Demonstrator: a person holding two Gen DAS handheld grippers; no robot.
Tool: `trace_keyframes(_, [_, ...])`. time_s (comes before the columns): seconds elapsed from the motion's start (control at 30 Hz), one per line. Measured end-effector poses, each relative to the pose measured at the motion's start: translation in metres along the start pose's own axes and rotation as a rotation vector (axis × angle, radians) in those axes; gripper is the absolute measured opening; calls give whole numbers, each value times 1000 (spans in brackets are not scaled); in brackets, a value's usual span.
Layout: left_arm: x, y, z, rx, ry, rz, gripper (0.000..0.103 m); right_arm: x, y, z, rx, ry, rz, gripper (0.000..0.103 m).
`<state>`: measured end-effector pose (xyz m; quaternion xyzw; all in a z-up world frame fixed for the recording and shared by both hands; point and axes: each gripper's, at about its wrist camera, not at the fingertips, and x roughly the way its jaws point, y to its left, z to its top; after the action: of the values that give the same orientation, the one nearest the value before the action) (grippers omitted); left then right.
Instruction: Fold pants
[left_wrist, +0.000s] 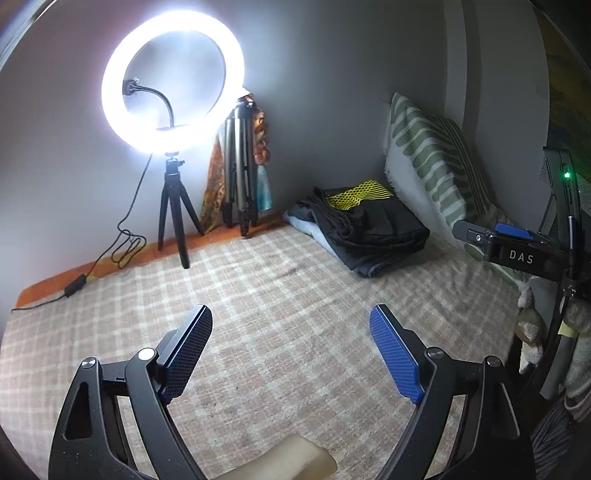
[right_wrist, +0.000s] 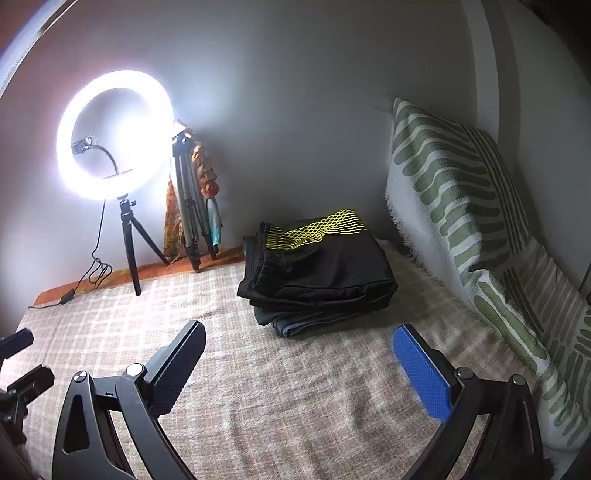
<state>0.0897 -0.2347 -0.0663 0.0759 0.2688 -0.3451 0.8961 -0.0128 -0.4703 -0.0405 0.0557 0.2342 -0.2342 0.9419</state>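
Black pants with a yellow mesh pattern (right_wrist: 321, 266) lie folded on top of a small stack of clothes on the checked bed cover (right_wrist: 277, 387), far right near the wall. The stack also shows in the left wrist view (left_wrist: 373, 229). My left gripper (left_wrist: 291, 325) is open and empty, above the bare cover, well short of the stack. My right gripper (right_wrist: 299, 347) is open and empty, just in front of the stack. The right gripper's body shows at the right edge of the left wrist view (left_wrist: 517, 247).
A lit ring light on a small tripod (left_wrist: 173, 206) stands at the back left with its cable (left_wrist: 122, 247) trailing on the bed edge. A folded tripod (left_wrist: 240, 177) leans against the wall. A green-striped pillow (right_wrist: 461, 206) rests along the right wall.
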Motion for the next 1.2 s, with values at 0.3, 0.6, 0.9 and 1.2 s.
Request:
trace_keyframes(0.3, [0, 9, -1, -35, 16, 11, 87, 2, -1, 2, 19, -2, -3, 103])
trace_keyframes(0.6, [-3, 10, 0, -27, 7, 17, 87, 5, -1, 0, 24, 0, -4, 103])
trace_keyframes(0.9, [-2, 11, -1, -30, 14, 20, 87, 7, 0, -1, 26, 6, -5, 103])
trace_keyframes(1.2, [-2, 10, -2, -31, 15, 22, 87, 9, 0, -2, 30, 9, -3, 103])
